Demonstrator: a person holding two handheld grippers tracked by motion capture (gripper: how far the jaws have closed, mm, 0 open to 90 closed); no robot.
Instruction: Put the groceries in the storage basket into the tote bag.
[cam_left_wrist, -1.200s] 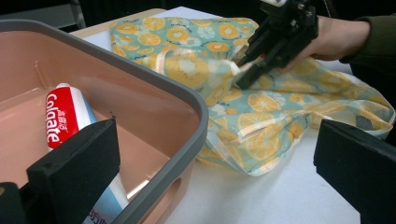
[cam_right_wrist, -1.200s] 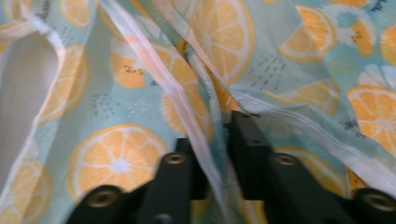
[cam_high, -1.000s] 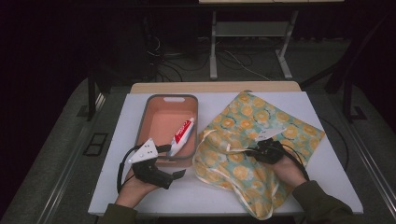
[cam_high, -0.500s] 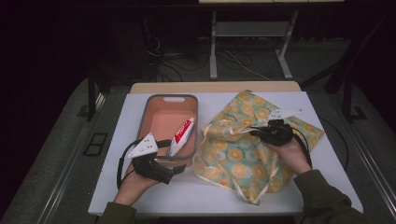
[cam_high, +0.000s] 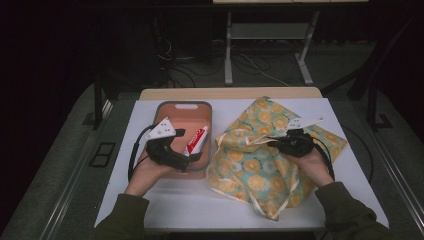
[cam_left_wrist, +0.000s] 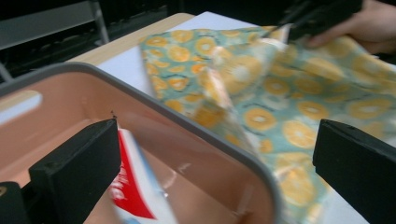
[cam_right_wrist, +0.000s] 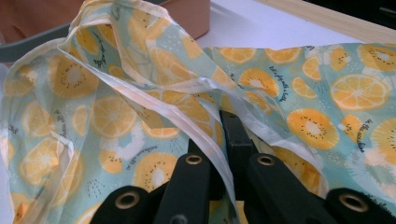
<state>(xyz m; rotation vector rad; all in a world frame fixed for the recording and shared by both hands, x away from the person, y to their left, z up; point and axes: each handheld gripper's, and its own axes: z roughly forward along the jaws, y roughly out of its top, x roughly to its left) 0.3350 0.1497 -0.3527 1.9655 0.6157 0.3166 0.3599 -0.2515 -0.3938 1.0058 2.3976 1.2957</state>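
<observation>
A salmon tray (cam_high: 182, 107) with a grey rim holds a red and white toothpaste tube (cam_high: 196, 140). My left gripper (cam_high: 193, 159) hovers over the tray's near end, open. In the left gripper view its wide jaws (cam_left_wrist: 219, 149) straddle the tray's right rim (cam_left_wrist: 219, 135), with the tube (cam_left_wrist: 130, 196) low beside the left jaw. Right of the tray lies a teal cloth (cam_high: 252, 170) printed with orange slices. My right gripper (cam_high: 274, 143) is shut on a white-hemmed edge of the cloth (cam_right_wrist: 140, 93) and holds it raised off the table (cam_right_wrist: 229, 123).
Tray and cloth rest on a white mat (cam_high: 200, 205) over a wooden table whose far edge (cam_high: 230, 93) shows. Beyond it stand a metal frame (cam_high: 228, 50) and loose cables on a dark floor. The person's forearms enter from the bottom.
My left gripper has moved up and away from the near edge, over the tray toward the tube. My right gripper first lifted the cloth's edge, bunching the cloth, and has since held still.
</observation>
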